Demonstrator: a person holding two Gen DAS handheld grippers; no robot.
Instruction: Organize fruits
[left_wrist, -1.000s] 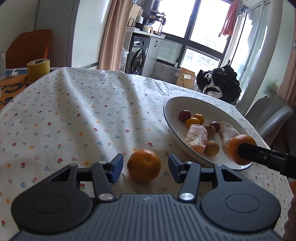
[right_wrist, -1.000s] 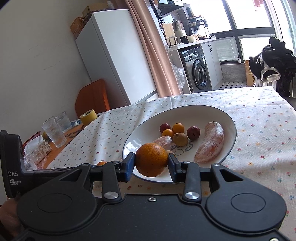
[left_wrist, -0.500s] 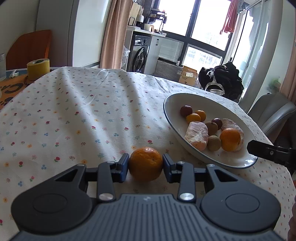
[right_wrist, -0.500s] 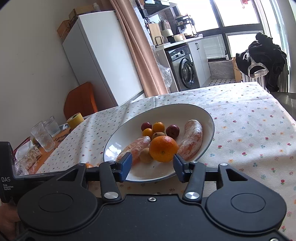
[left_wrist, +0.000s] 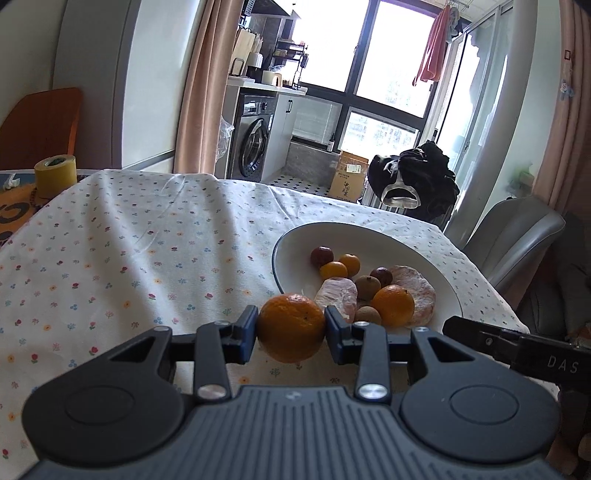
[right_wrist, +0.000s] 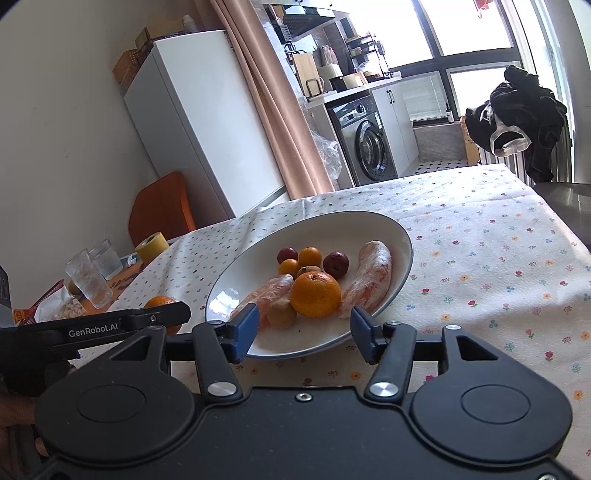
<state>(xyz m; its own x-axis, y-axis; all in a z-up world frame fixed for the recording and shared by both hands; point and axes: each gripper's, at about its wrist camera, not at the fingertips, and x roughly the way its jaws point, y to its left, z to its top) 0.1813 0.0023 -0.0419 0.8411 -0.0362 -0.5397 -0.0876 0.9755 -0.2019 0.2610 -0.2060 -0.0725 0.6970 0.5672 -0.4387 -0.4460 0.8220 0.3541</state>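
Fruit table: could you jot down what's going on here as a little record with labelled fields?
left gripper: shut on orange, short of the plate
right gripper: open, empty, at the plate's near rim
plate: white, on floral tablecloth
on plate: second orange, two wrapped peeled fruit pieces, several small fruits
off to the side: yellow tape roll, two glasses

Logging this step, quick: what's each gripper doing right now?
Left gripper: shut on an orange.
Right gripper: open, holding nothing, at the plate.
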